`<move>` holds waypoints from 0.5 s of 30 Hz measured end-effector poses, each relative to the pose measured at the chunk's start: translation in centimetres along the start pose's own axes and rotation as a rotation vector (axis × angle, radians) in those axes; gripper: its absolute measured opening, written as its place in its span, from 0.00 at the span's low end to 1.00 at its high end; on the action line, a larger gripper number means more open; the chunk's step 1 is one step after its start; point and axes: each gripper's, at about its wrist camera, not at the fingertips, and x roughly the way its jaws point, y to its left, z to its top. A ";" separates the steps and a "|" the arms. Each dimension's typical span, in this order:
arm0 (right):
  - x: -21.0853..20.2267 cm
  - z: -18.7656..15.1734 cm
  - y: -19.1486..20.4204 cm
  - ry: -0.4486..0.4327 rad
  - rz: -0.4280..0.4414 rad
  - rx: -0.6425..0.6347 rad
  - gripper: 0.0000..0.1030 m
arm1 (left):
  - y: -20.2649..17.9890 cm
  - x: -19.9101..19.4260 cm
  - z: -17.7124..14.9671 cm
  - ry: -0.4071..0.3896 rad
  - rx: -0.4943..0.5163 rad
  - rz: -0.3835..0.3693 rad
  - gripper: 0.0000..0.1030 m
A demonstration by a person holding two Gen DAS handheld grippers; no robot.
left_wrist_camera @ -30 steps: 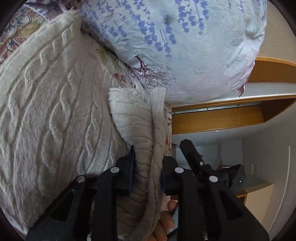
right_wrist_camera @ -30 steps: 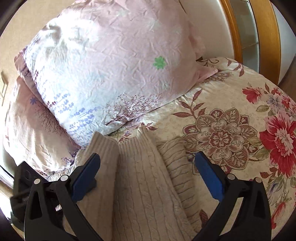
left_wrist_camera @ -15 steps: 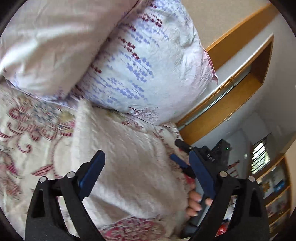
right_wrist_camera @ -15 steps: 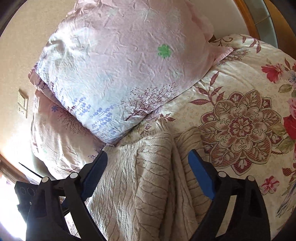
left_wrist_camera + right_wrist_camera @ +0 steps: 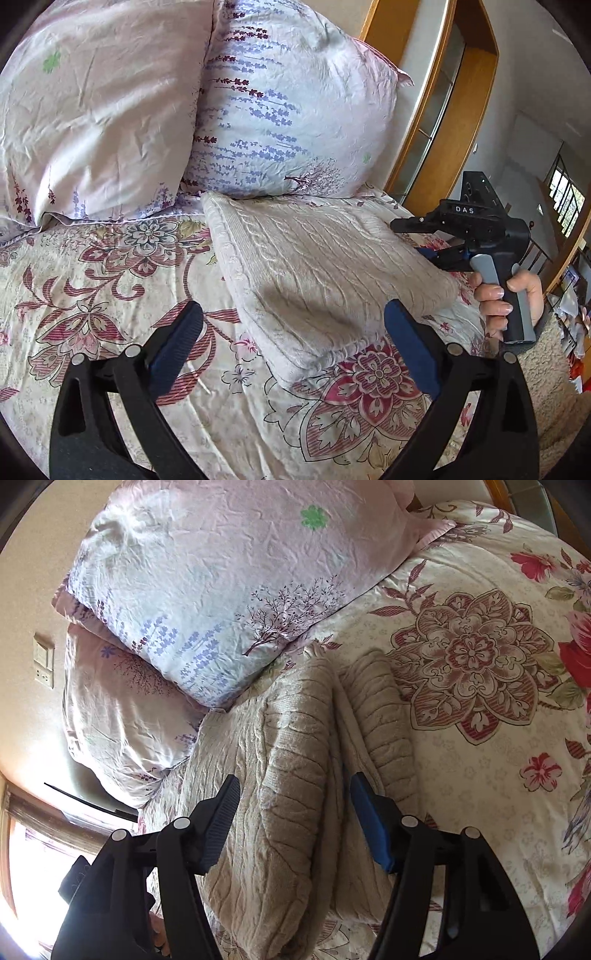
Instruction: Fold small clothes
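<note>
We find the cream cable-knit sweater [image 5: 317, 273] lying folded on the bed, on the floral bedspread [image 5: 110, 295], with its far edge touching the lavender-print pillow [image 5: 291, 110]. In the left wrist view it forms a thick, roughly rectangular stack, laid diagonally. In the right wrist view the sweater [image 5: 280, 797] shows a raised fold running lengthways, with a ribbed sleeve or hem [image 5: 384, 716] lying just beside it on the right.

We see the right gripper [image 5: 295, 827] straddling that raised fold. Its jaws are closing, with the knit between them; the blue pads [image 5: 369, 827] stand close to the fabric on both sides, but we do not see them pressing on it. In the left wrist view the right gripper [image 5: 424, 240] reaches the sweater's right-hand edge, carried by a hand [image 5: 506, 299] wrapped around its grey handle.

We see the left gripper [image 5: 291, 343] held above the near end of the sweater, released. Its jaws are opening and stand wide, with the near end of the stack in line between them; the fingers [image 5: 410, 350] do not touch the knit.

Behind the sweater we see a second, pink pillow [image 5: 96, 103] leaning beside the lavender-print one. A wooden frame [image 5: 417, 122] rises past the pillows on the right. In the right wrist view a wall switch plate [image 5: 43, 661] is fixed on the beige wall to the left of the pillows.
</note>
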 end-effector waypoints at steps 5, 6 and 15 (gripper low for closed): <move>1.3 0.2 0.6 0.046 -0.041 -0.019 0.63 | -0.5 0.3 -0.4 0.019 0.034 0.040 0.98; 1.5 0.2 0.5 0.052 -0.048 -0.014 0.63 | -0.5 0.4 -0.4 0.022 0.037 0.050 0.98; 2.7 0.5 -0.1 0.090 0.016 0.008 0.44 | -1.0 1.7 -0.8 0.067 0.103 0.216 0.98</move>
